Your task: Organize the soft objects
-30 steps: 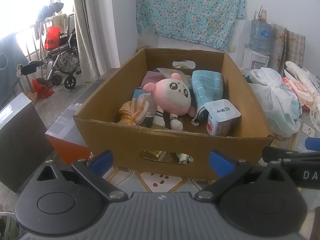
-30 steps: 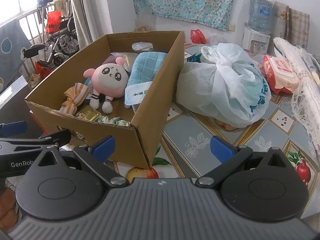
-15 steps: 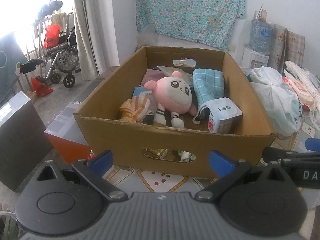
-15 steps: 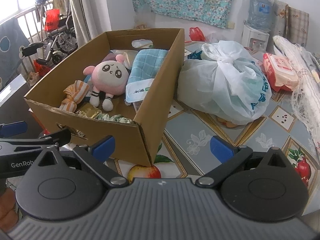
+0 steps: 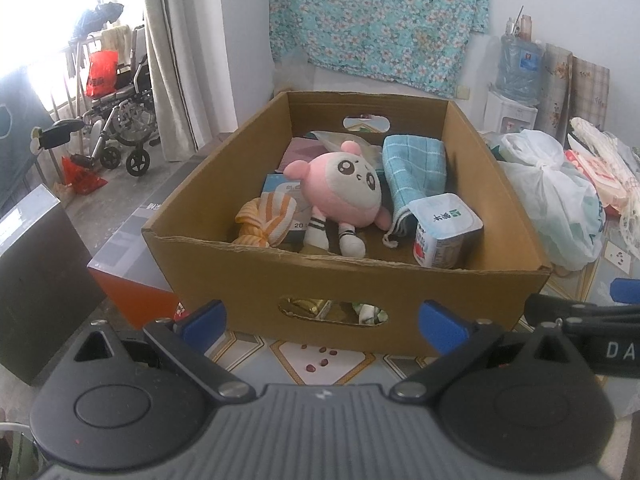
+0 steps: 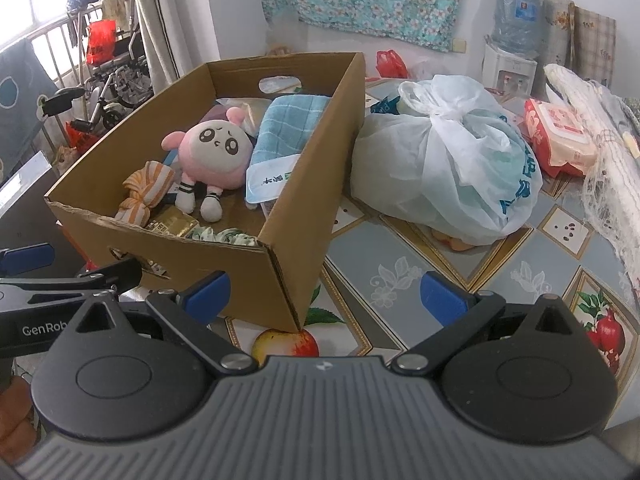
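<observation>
Both grippers, left (image 5: 322, 318) and right (image 6: 324, 294), hang released before my cardboard box (image 5: 344, 280), leaving its pink plush (image 5: 344, 192) reachable from above.

White wall (image 5: 540, 8), floral cloth (image 5: 376, 16), curtain (image 5: 176, 60), bright window (image 5: 48, 20).
</observation>
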Demonstrator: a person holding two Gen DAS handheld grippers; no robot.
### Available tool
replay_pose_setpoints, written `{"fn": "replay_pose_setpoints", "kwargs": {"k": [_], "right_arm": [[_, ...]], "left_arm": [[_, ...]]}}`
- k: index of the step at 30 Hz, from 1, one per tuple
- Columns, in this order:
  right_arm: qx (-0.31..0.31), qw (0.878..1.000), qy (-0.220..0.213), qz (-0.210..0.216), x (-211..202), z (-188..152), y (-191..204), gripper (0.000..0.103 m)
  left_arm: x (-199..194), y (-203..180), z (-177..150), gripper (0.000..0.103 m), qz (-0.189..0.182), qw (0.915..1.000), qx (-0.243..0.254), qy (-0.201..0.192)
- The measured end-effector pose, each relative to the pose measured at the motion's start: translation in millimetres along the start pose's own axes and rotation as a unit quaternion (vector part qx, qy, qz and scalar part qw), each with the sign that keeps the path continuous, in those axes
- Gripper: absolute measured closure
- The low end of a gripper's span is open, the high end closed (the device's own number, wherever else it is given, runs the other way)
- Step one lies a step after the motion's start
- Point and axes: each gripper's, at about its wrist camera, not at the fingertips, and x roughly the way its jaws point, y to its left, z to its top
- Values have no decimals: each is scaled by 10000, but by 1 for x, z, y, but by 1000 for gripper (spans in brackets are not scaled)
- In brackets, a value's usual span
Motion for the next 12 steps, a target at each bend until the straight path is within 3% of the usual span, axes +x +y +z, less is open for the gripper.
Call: {"fn": "replay_pose_setpoints", "kwargs": {"k": [12], "right_arm": [[21, 10000, 23, 14, 1, 0, 0, 1]], "left_arm": [[2, -1, 0, 0, 3, 10000, 8, 21]]}}
